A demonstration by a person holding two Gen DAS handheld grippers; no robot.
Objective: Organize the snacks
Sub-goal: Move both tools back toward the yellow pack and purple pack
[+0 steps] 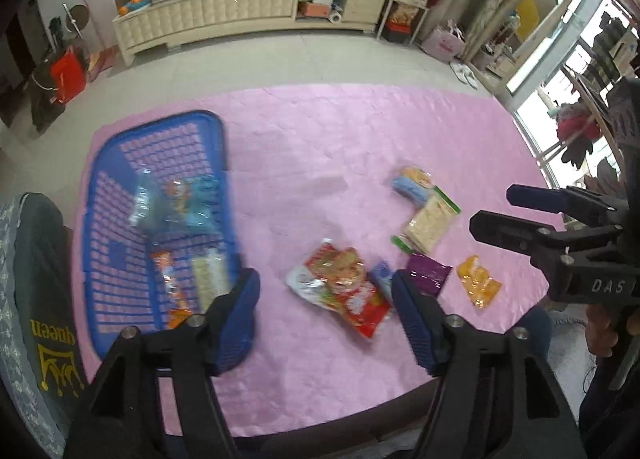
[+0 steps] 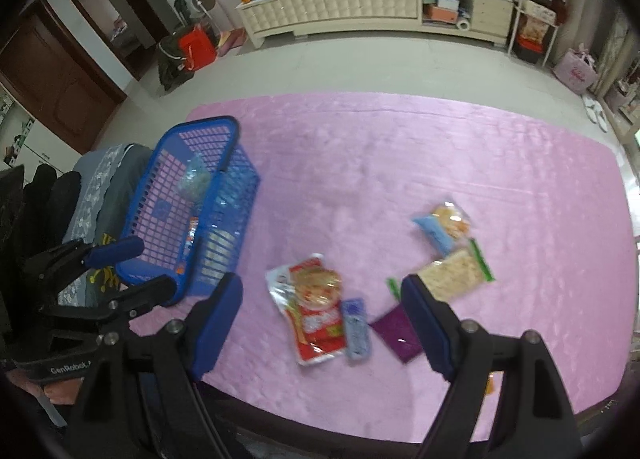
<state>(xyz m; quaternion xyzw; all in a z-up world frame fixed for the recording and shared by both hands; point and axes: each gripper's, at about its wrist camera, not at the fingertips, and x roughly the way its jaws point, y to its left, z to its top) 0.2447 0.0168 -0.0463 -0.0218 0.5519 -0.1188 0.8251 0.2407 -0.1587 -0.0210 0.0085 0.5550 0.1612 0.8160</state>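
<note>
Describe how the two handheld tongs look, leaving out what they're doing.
Both are black plastic frames with silver pivot bolts and ribbed blue pads on the two fingers. The left tongs carry white "GenRobot" lettering on the body; the right tongs show "DAS". No cables are visible.

**Both grippers open, held side by side**

The left gripper (image 1: 326, 299) hangs with its blue-padded fingers (image 1: 236, 319) spread wide, holding nothing. Just to its right, the right gripper (image 2: 322, 305) is level with it, its fingers (image 2: 426, 329) equally parted and empty.
</note>
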